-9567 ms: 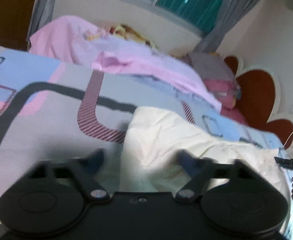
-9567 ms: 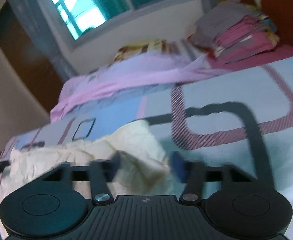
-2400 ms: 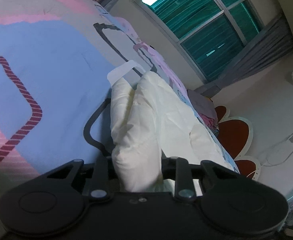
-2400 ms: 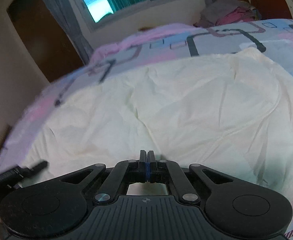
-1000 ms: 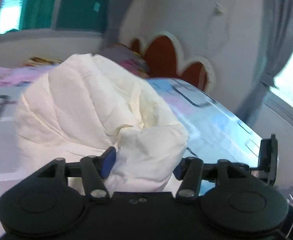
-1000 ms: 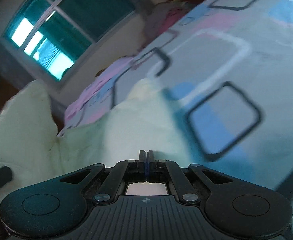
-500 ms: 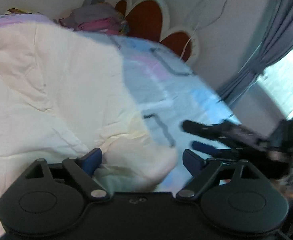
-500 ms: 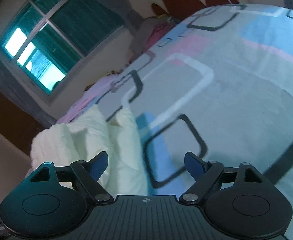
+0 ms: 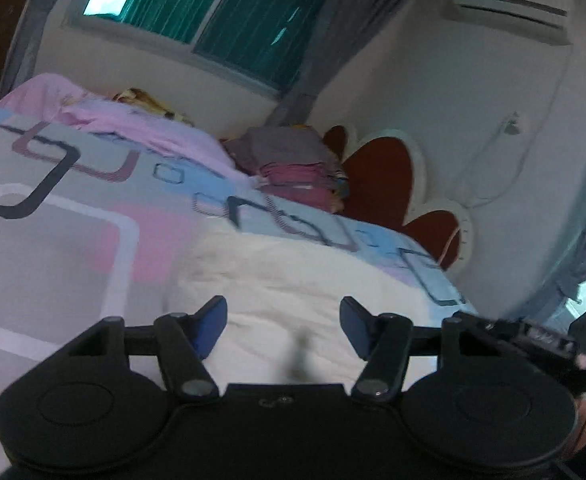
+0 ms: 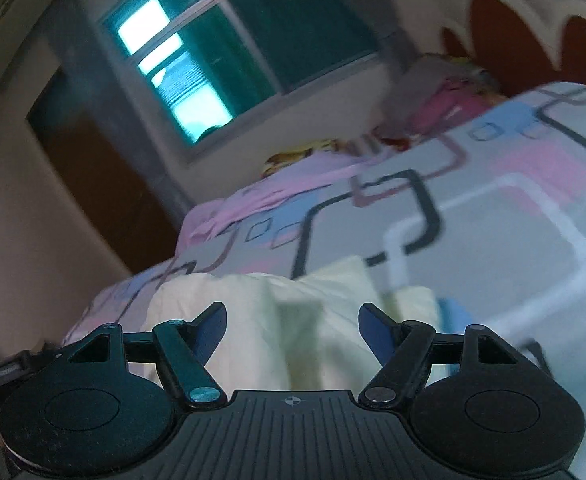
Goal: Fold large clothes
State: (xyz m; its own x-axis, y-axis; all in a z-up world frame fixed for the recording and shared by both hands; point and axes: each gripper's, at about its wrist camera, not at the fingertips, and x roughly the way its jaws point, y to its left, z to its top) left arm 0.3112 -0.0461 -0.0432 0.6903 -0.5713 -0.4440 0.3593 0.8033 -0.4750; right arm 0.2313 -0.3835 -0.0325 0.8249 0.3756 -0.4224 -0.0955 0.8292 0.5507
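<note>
My left tool: released, its two blue-padded fingers spread wide with nothing between them; it hangs just above the near part of the garment, and I cannot tell whether the tips touch the cloth.
My right tool: also released, fingers splayed apart and gripping nothing; it points over the near edge of the garment from the other side.
Cream garment: lies on the bed in a bunched, creased heap, directly ahead of both tools; in the right wrist view it shows as several soft upright folds side by side.
Bed cover: grey, pink and pale blue, printed with rounded-square outlines; the garment rests on it, with bare cover stretching away to the far side.
Pink sheet: rumpled along the far edge of the bed, under the window.
Stack of folded cloth: grey on top, dark pink below, at the head end of the bed, well apart from the garment and next to the headboard.
Headboard: red rounded lobes with white borders, against the wall.
Window: teal panes with grey curtains either side.
Air conditioner: high on the wall, upper right in the left wrist view.
Picture sharpness: both views are smeared, so fine detail of the cloth edges is unclear.
</note>
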